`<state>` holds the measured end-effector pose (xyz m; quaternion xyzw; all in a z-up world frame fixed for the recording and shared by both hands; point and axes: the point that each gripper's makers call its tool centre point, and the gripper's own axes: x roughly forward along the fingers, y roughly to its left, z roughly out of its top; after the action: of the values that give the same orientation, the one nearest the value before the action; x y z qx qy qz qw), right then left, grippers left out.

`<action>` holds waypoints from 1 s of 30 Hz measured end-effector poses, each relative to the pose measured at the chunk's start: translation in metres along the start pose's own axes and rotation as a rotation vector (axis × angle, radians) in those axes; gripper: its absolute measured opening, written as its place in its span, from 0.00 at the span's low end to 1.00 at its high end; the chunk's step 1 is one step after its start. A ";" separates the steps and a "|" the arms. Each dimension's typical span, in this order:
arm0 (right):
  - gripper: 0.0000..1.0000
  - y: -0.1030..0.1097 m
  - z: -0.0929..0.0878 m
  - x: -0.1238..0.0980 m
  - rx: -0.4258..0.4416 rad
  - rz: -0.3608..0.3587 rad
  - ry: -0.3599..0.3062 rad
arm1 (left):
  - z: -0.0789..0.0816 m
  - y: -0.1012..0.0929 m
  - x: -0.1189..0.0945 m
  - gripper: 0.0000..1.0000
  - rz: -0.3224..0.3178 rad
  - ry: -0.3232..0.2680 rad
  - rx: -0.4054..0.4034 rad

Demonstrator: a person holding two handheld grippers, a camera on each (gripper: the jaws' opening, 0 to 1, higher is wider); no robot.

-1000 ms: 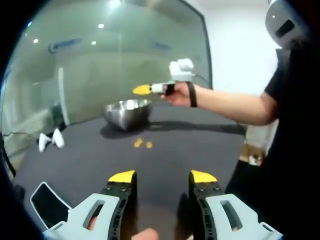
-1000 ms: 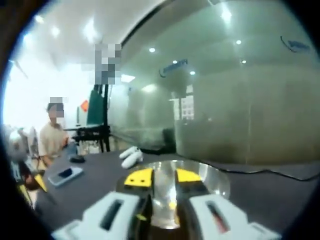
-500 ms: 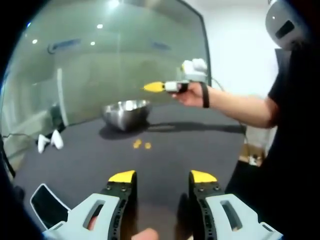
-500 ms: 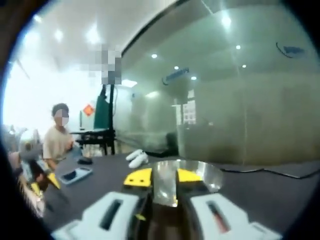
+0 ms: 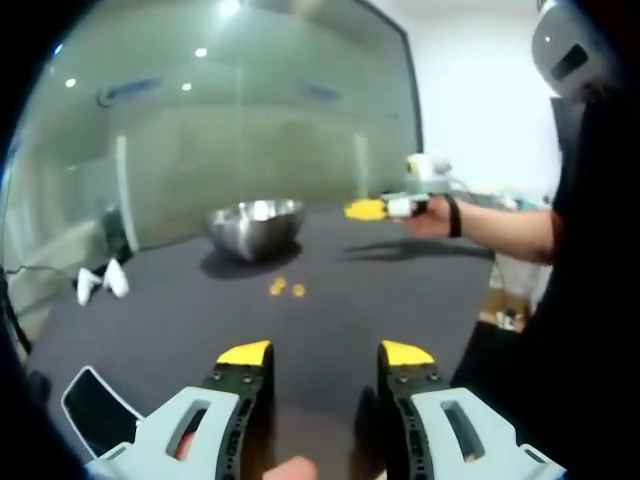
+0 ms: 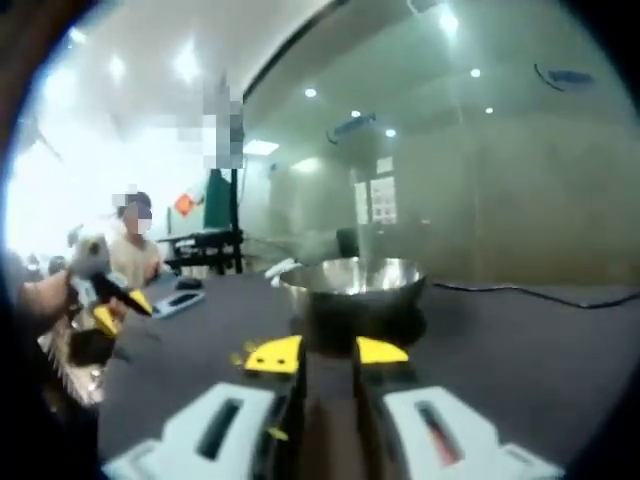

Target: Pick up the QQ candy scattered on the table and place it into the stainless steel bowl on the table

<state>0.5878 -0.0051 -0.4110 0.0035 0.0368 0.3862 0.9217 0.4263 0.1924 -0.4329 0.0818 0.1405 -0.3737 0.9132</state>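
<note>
The person's outstretched right arm holds the right tool [image 5: 366,209], jaws narrow, beside the bowl [image 5: 255,226], while the left tool [image 5: 325,353] gapes wide over the table [image 5: 400,290].

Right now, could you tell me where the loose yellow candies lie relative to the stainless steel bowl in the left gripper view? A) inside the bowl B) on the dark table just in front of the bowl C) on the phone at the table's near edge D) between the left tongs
B: the yellow candies sit on the dark table in front of the stainless steel bowl, apart from it and well beyond the left tongs.
</note>
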 end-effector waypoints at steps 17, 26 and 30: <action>0.20 0.066 -0.036 0.023 -0.092 0.249 0.159 | 0.000 0.002 -0.002 0.43 0.010 -0.001 -0.004; 0.22 0.100 -0.051 0.057 -0.146 0.350 0.237 | -0.001 0.001 -0.002 0.43 0.008 -0.004 -0.007; 0.21 0.108 -0.056 0.070 -0.150 0.384 0.267 | -0.003 0.000 -0.003 0.43 0.009 -0.001 -0.007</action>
<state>0.5559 0.1190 -0.4675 -0.1090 0.1284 0.5532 0.8158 0.4237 0.1954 -0.4343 0.0789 0.1412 -0.3690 0.9153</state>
